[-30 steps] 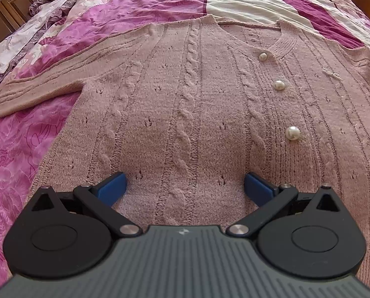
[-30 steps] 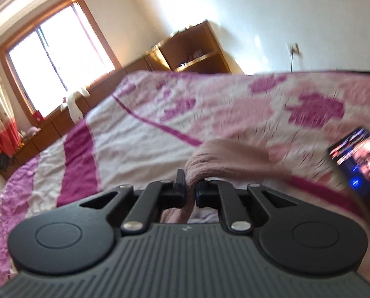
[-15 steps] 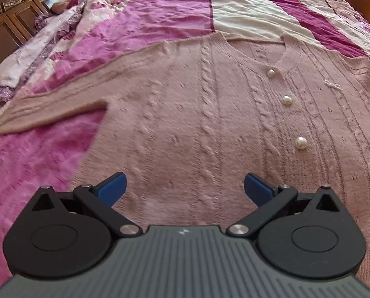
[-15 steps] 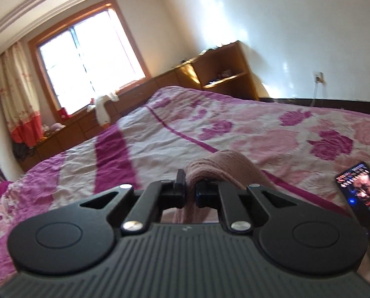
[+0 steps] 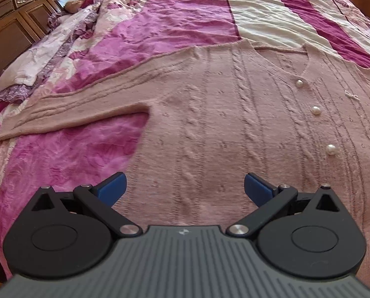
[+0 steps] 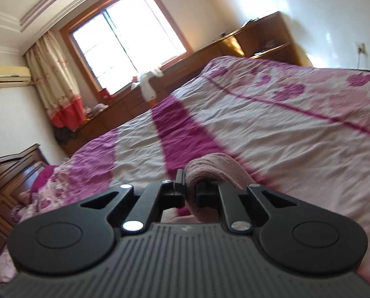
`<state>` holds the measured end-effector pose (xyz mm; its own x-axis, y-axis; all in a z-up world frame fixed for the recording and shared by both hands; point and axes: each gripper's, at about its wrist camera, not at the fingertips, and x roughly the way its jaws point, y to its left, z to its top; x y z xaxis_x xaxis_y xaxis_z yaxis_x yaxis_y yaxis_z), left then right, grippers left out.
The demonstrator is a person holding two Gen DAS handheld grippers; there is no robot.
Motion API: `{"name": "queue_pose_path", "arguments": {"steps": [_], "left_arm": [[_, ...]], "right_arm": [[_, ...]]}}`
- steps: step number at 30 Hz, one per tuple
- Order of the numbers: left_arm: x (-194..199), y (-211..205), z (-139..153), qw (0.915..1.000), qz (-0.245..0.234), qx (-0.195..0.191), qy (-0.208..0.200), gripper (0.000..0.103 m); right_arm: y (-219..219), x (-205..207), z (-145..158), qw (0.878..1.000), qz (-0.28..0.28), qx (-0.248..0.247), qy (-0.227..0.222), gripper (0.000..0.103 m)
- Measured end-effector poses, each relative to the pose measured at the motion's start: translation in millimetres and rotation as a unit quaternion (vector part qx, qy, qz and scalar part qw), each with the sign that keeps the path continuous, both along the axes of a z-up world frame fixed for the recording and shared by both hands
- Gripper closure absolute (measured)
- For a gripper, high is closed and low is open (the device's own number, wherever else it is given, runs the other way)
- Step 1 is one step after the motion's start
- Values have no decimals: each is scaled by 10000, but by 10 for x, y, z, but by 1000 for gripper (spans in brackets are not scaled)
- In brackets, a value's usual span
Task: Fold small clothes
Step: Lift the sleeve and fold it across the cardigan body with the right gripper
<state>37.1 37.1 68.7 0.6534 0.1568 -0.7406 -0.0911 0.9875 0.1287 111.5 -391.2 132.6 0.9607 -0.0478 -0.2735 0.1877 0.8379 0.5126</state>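
A pink cable-knit cardigan (image 5: 222,124) with pearl buttons (image 5: 316,110) lies flat, front up, on the bed. Its left sleeve (image 5: 68,109) stretches out to the left. My left gripper (image 5: 185,188) is open, hovering above the cardigan's lower body, empty. In the right wrist view my right gripper (image 6: 190,188) is shut on a fold of the same pink knit (image 6: 214,166), lifted above the bed; which part of the cardigan it is I cannot tell.
The bed has a magenta, white and pink floral cover (image 5: 180,15). A crumpled floral quilt (image 5: 60,39) and dark wooden headboard (image 5: 16,19) lie at the far left. A window (image 6: 127,39), curtains and low wooden cabinets (image 6: 234,47) stand beyond the bed.
My left gripper has pulled back and shifted left, showing more of the sleeve and cover. My right gripper has swung left with the knit fold still held; the phone has left its view.
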Motion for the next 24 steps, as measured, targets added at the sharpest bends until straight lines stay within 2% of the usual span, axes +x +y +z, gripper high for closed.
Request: {"name": "queue_pose_path", "arguments": {"steps": [4, 9, 14, 24], "left_arm": [[-39, 122, 52, 9999, 82, 37, -108, 0], [-66, 280, 83, 9996, 248, -46, -154, 0], [-107, 494, 83, 9986, 474, -181, -169, 0], [-213, 831, 14, 9961, 784, -354, -174, 0]], "right_arm": [[374, 152, 140, 9995, 257, 58, -158, 93], [970, 324, 290, 9970, 671, -186, -352, 93], [1492, 482, 220, 9936, 1053, -291, -287, 93], [2335, 707, -126, 9848, 1689, -386, 84, 93]]}}
